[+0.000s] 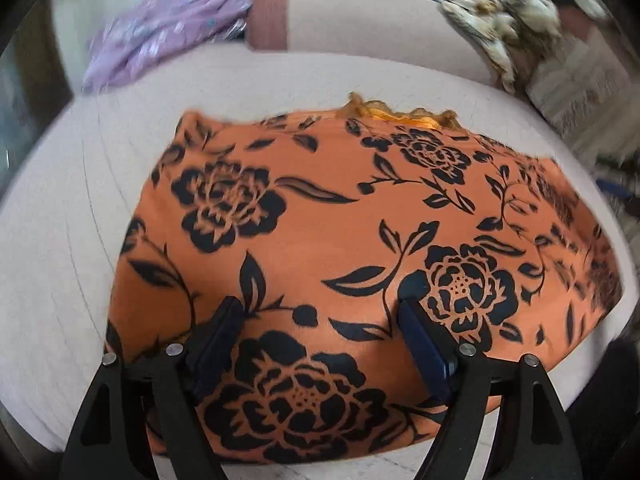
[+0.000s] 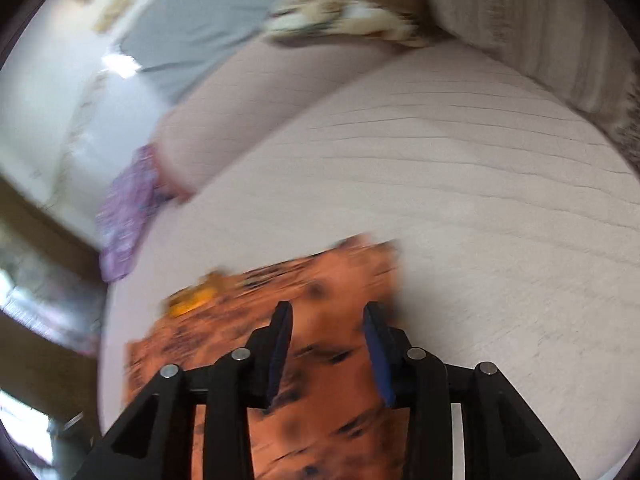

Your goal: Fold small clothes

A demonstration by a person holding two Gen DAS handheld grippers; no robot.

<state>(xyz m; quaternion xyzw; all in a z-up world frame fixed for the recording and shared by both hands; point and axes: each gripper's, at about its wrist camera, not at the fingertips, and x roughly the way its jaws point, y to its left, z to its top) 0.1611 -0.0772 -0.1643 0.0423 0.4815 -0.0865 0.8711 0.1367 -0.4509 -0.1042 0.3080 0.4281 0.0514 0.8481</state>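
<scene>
A: Where is the cloth (image 1: 360, 240) lying?

B: It lies flat on the pale cushion (image 1: 60, 240), orange with black flowers. Along its far edge a bright orange lining (image 1: 384, 112) peeks out.

A: And your left gripper (image 1: 320, 312)?

B: Your left gripper hangs over the near part of the cloth with its jaws spread wide and nothing between them. Whether the tips touch the fabric, I cannot tell.

A: Your right gripper (image 2: 328, 316)?

B: It is over the cloth's right side, near the far right corner. The jaws stand apart, narrower than the left pair, with the cloth showing through the gap and nothing pinched. That view is blurred.

A: Anything else around?

B: A purple garment (image 1: 160, 36) sits far left on the cushion, and a tan patterned throw (image 1: 504, 20) lies far right.
</scene>
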